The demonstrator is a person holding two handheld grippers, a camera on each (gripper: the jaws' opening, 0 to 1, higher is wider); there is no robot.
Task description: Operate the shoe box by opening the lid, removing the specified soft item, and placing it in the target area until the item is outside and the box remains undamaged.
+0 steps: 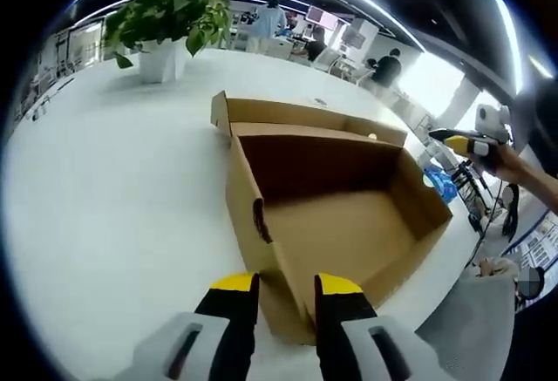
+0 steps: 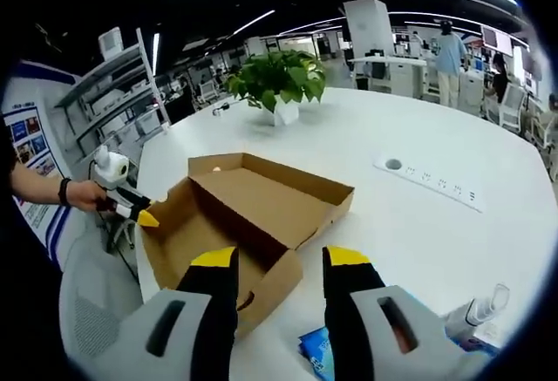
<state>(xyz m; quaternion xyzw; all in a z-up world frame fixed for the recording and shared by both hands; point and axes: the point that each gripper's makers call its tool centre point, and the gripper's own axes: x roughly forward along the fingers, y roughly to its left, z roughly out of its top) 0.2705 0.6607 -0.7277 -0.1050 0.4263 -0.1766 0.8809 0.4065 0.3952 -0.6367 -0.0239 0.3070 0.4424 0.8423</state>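
Clearly open left hand-held gripper (image 1: 288, 289) straddling shoe box (image 1: 349, 224) corner (lid back) — right hand-held gripper (image 2: 270, 263) open, empty

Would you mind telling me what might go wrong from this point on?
1. The left gripper straddles the near wall of the shoe box; closing hard or pulling might crease or tear the cardboard.
2. The box sits near the table edge, so a tug could slide it off.
3. A blue packet lies under the right gripper and could be knocked.
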